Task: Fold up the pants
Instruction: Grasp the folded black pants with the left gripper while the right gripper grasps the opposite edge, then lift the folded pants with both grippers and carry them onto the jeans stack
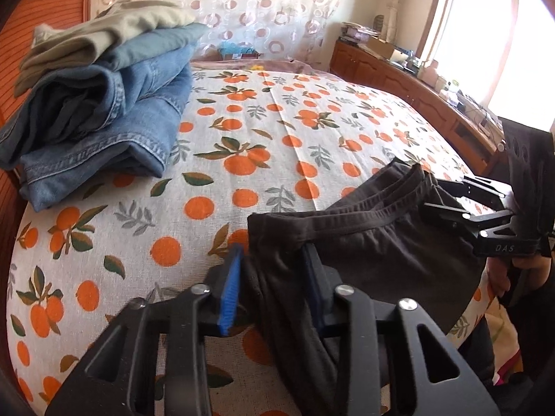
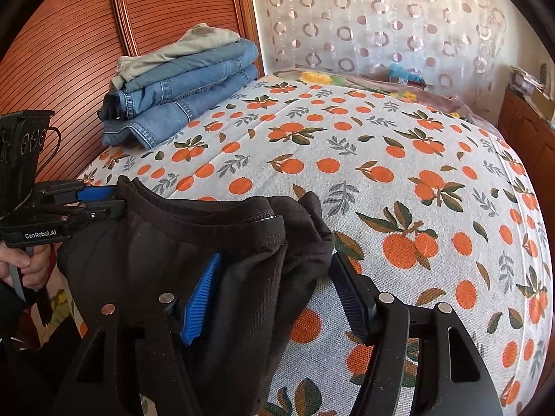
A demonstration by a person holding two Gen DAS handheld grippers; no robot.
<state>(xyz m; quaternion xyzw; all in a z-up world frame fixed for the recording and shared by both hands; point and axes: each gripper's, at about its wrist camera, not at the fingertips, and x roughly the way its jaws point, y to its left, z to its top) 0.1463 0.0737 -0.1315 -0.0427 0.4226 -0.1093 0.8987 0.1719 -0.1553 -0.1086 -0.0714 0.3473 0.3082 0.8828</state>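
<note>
We hold the dark pants [image 1: 364,242] by the waistband at the near edge of the bed [image 1: 277,138]. The left tool [image 1: 274,277] pinches the fabric; the right tool [image 2: 277,291] stands wide around a bunch of it. The folding itself is not yet done, we judge.

Dark pants [image 1: 364,253], bunched, on bed edge

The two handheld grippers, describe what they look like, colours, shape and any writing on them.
Both are matte black, angular linkage frames with triangular cut-outs and silver pivot pins. The left gripper and right gripper carry ribbed blue pads on the fingers. White lettering on the left one's body reads GenRobot.AI. No cable is clearly visible.
</note>
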